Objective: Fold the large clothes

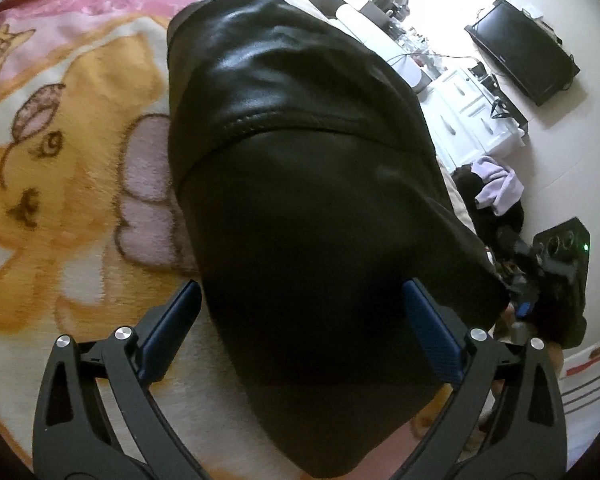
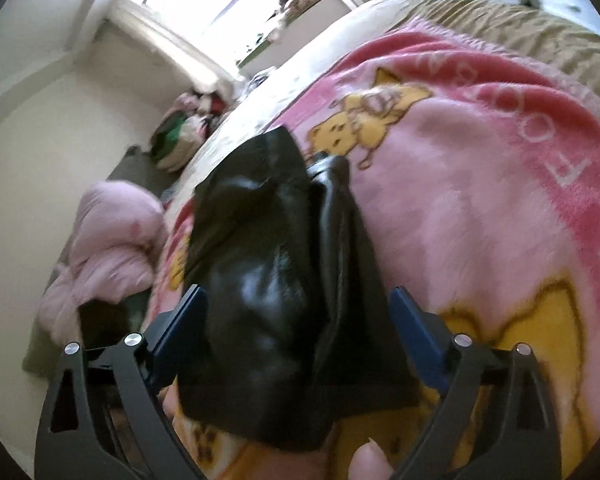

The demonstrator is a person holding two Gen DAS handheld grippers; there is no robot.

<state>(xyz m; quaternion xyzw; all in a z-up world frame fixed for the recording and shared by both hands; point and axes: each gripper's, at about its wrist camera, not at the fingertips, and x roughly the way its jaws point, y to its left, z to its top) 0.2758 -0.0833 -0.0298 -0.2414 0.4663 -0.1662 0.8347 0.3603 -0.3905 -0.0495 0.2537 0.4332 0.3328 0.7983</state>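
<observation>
one black leather garment [image 1: 300, 200], one cartoon blanket [image 1: 60, 160], two tongs.

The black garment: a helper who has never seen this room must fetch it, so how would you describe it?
Find the bed covered by a pink and yellow cartoon blanket. On it lies the black garment, between both grippers' open blue fingers. It alone is shiny, dark and leather-like; the nearby pink bundle is soft and pale.
</observation>
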